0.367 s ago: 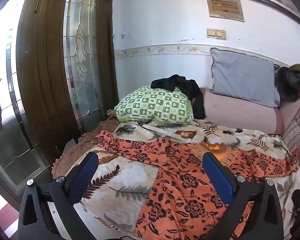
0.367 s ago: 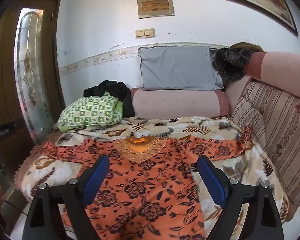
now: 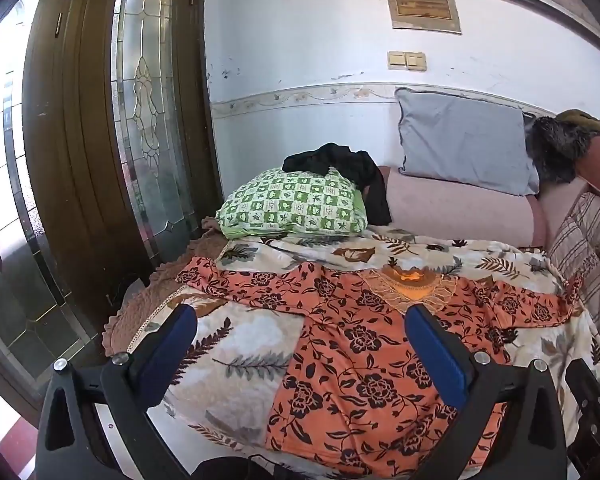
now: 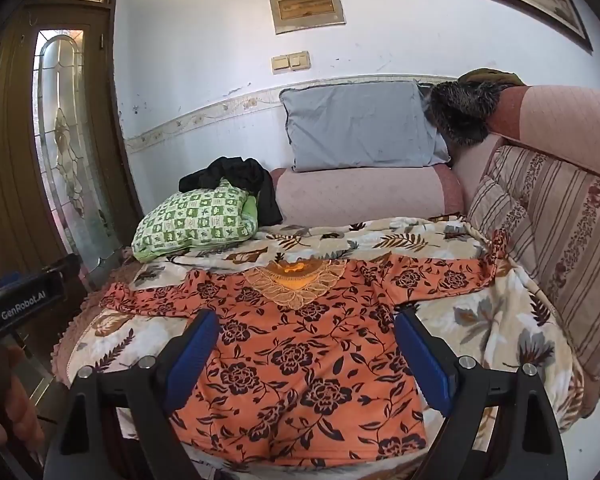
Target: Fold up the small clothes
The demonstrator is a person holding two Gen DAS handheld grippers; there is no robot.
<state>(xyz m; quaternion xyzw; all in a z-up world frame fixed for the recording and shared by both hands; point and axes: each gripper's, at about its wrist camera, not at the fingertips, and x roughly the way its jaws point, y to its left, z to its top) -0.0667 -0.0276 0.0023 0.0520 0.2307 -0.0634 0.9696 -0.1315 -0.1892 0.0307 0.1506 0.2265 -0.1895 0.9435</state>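
Note:
An orange top with black flowers [image 4: 300, 344] lies flat on the leaf-print blanket [image 4: 480, 320], sleeves spread left and right, lace neckline [image 4: 296, 280] toward the wall. It also shows in the left wrist view [image 3: 360, 352]. My left gripper [image 3: 300, 352] is open and empty, above the top's left side near the front edge. My right gripper [image 4: 306, 348] is open and empty, over the middle of the top. The left gripper's body [image 4: 16, 304] shows at the far left of the right wrist view.
A green checked pillow [image 3: 296, 208] with a black garment [image 3: 340, 164] on it lies at the back left. A grey cushion [image 4: 360, 128] leans on the wall above a pink bolster [image 4: 360, 196]. A striped sofa back [image 4: 560, 248] runs along the right. A wooden glass door [image 3: 100, 160] stands left.
The left gripper has swung slightly right, so more of the top and the sofa's right side is in its view. The right gripper has barely moved.

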